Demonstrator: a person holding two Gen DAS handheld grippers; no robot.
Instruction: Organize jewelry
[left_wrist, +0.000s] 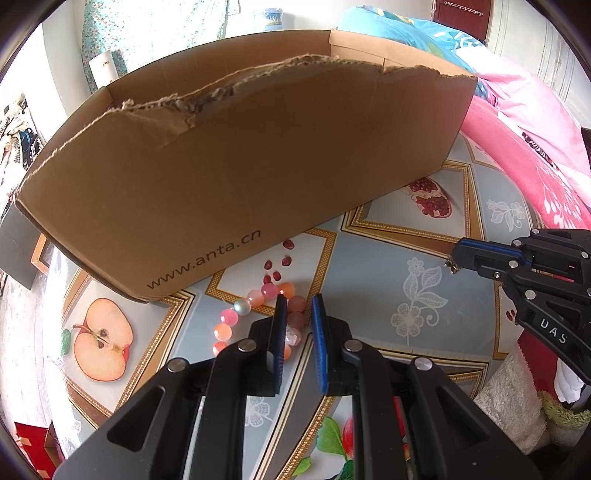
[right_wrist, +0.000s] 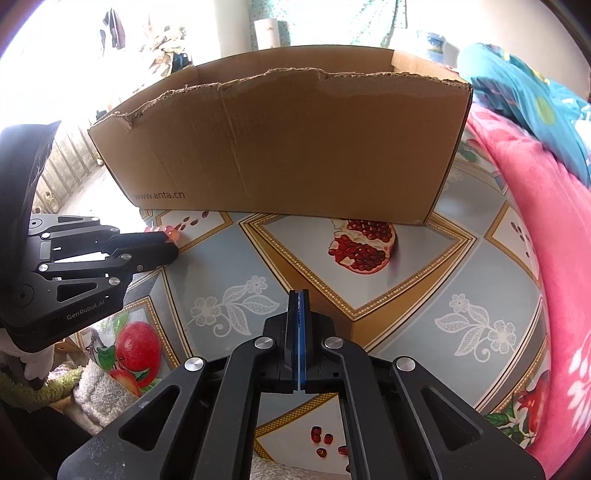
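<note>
Torn brown cardboard box (left_wrist: 236, 155): far on fruit-print table (left_wrist: 369, 266). Pink-orange bead bracelet (left_wrist: 258, 299): between parted left gripper (left_wrist: 298, 306). Right gripper (right_wrist: 299, 295): pressed together on small gold trinket (left_wrist: 451, 264).

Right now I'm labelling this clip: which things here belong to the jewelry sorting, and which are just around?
Job: bead bracelet; small gold trinket at the right gripper tip; cardboard box; left gripper.
Around: pink blanket; fruit-print tablecloth.

The left gripper's fingers (left_wrist: 280, 332) hide part of the bead bracelet (left_wrist: 258, 317). A tiny gold object (left_wrist: 451, 263) at the right gripper (left_wrist: 456, 256) tip is too small to identify, and the cardboard box (left_wrist: 258, 166) wall conceals its interior.
</note>
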